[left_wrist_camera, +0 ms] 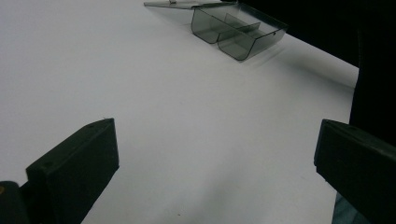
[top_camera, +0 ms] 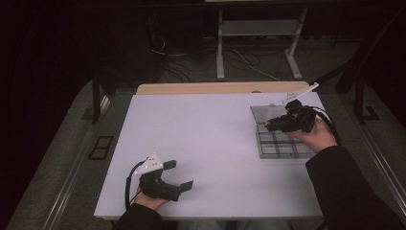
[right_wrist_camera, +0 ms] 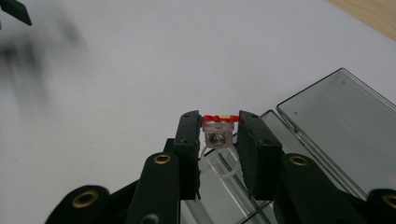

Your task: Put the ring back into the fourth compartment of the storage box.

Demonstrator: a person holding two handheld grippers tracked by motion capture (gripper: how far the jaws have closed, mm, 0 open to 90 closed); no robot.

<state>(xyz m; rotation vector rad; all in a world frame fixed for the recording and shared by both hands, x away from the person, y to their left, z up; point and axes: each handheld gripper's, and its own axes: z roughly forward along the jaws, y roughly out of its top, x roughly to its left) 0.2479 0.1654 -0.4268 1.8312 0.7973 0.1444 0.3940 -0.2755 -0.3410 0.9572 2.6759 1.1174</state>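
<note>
Smoky clear plastic, the compartment box [top_camera: 280,136] lies open at the table's [top_camera: 210,143] three o'clock. Above it the right gripper [right_wrist_camera: 220,132] pinches a small clear part [right_wrist_camera: 218,135] with a red top. The left gripper [top_camera: 178,175], at seven o'clock, has its jaws spread, empty. Judging by this, sorting has hardly begun.

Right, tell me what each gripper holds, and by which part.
The right gripper pinches a small clear part with a red top by its two sides, above the compartment box. The left gripper is open and holds nothing.
</note>
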